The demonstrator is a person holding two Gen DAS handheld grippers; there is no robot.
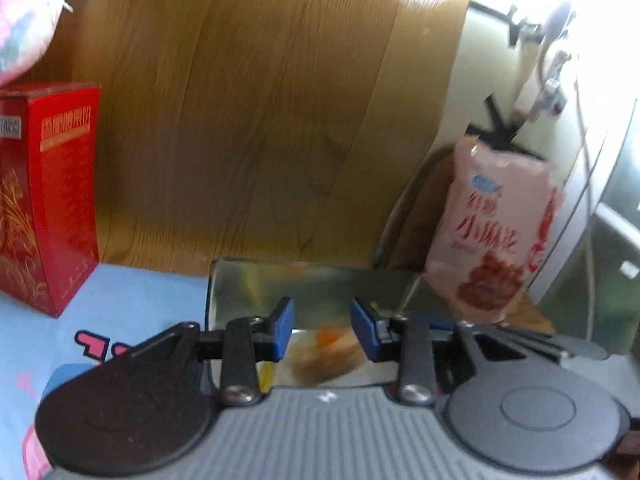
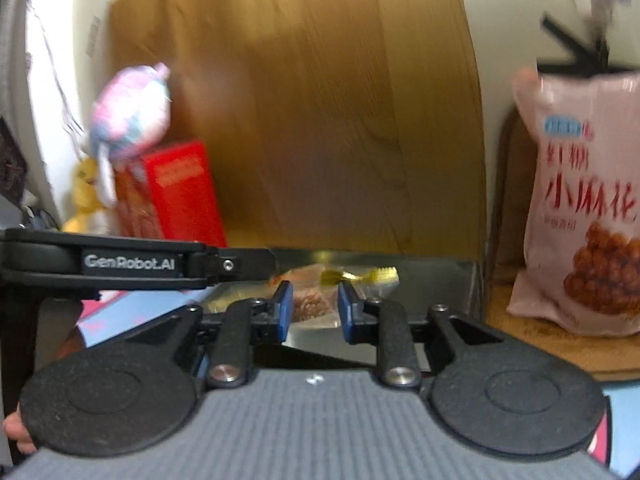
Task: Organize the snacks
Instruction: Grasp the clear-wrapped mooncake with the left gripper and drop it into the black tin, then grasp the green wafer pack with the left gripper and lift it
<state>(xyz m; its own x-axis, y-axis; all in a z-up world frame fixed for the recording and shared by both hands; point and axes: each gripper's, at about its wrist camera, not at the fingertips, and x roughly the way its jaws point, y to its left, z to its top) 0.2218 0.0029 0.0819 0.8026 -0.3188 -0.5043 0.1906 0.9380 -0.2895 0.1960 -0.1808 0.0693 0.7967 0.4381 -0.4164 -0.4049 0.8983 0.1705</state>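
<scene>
My left gripper [image 1: 323,330] has its blue pads closed on a small clear snack packet [image 1: 324,354] with orange and brown contents, blurred, just in front of a shiny metal tin [image 1: 256,280]. My right gripper [image 2: 314,306] is shut on a clear packet of brown snack [image 2: 310,300] over the same tin [image 2: 440,280]. More packets with yellow wrapping [image 2: 360,276] lie in the tin. In the right wrist view the left gripper's finger [image 2: 240,265] reaches in from the left, above the tin's edge.
A tall pink snack bag [image 1: 496,232] [image 2: 584,200] stands upright to the right of the tin. A red box [image 1: 48,200] [image 2: 184,192] stands at the left on a blue patterned cloth [image 1: 140,300], with a pastel plush toy [image 2: 128,116] above it. A wooden board [image 1: 260,120] rises behind.
</scene>
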